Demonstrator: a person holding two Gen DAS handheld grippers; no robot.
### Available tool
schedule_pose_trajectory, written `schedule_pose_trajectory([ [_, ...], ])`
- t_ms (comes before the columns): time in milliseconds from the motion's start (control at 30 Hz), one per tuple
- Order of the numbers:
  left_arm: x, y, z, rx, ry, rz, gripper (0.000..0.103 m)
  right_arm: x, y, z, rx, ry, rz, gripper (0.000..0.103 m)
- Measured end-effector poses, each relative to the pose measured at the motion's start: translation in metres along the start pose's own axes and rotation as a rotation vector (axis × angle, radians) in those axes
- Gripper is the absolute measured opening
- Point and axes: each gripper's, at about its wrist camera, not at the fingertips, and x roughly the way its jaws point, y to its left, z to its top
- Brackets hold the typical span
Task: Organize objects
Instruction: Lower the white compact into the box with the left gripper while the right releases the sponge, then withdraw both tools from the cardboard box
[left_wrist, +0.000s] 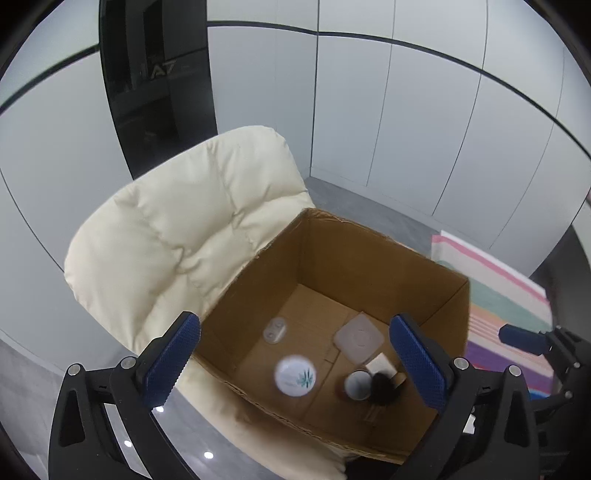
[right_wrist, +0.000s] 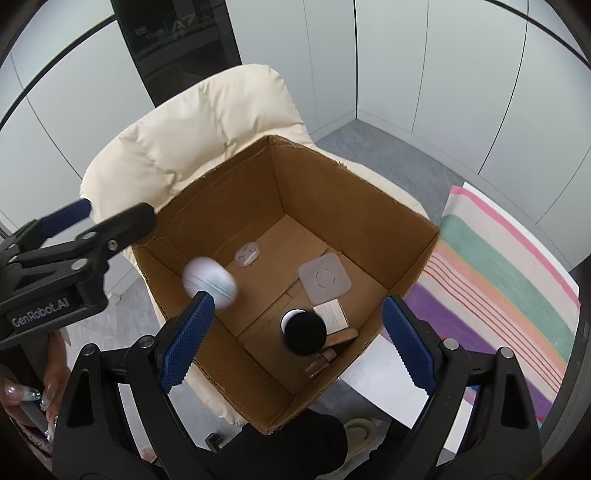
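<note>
drop into the box, both claws wide

a white jar (left_wrist: 294, 375) is caught blurred inside the box (left_wrist: 448, 295), seemingly in mid fall above the floor, near the left wall; in the right wrist view it shows as a pale smear just past the left pad. nothing is held: the left gripper (left_wrist: 295, 360) is spread wide with only box floor seen between its blue pads, and the right gripper (right_wrist: 297, 338) is likewise spread wide and empty. whether the jar has landed yet cannot be told.

already in the box are a clear case (right_wrist: 246, 254) near the back, a square lid (right_wrist: 324, 278), a small carton (right_wrist: 330, 314), a black-capped jar (right_wrist: 304, 332) and a slim brown item, crowded toward the right side. the box is set on a cream chair (left_wrist: 177, 236), with a striped cloth (right_wrist: 506, 266) beside it.

judged from this, the step in hand is the release and clearing away. to do it well:

- both claws should be kept above the rim until the jar has settled, so that nothing is knocked.
- the cardboard walls should not be brushed on withdrawal; the box sits on soft padding and could be tipped.
- further items are best dropped over the bare left half of the floor, away from the crowded corner.
- drops should be made low, since a jar could bounce or crack against the others.
</note>
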Motion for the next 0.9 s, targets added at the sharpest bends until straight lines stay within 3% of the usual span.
schedule_pose_trajectory([
  [267, 0.016, 0.003, -0.004, -0.02, 0.077, -0.017, 0.103, 0.004, -0.014, -0.004, 0.041, 0.03, -0.021, 0.094],
  [467, 0.013, 0.001, -0.006, -0.018, 0.083, -0.017, 0.103, -0.002, -0.02, -0.006, 0.059, 0.032, -0.013, 0.094],
  [600, 0.006, -0.002, -0.004, -0.019, 0.088, 0.0, 0.103, -0.013, -0.021, -0.006, 0.072, 0.011, -0.052, 0.094],
  [700, -0.019, -0.008, 0.002, -0.023, 0.089, -0.01, 0.103, -0.041, -0.026, -0.007, 0.118, -0.021, -0.105, 0.094],
  [767, -0.043, -0.018, 0.01, 0.002, 0.085, -0.034, 0.103, -0.072, -0.029, -0.009, 0.156, -0.09, -0.154, 0.094],
  [900, -0.082, -0.051, 0.026, 0.129, 0.164, -0.103, 0.103, -0.132, -0.04, -0.016, 0.294, -0.111, -0.267, 0.094],
])
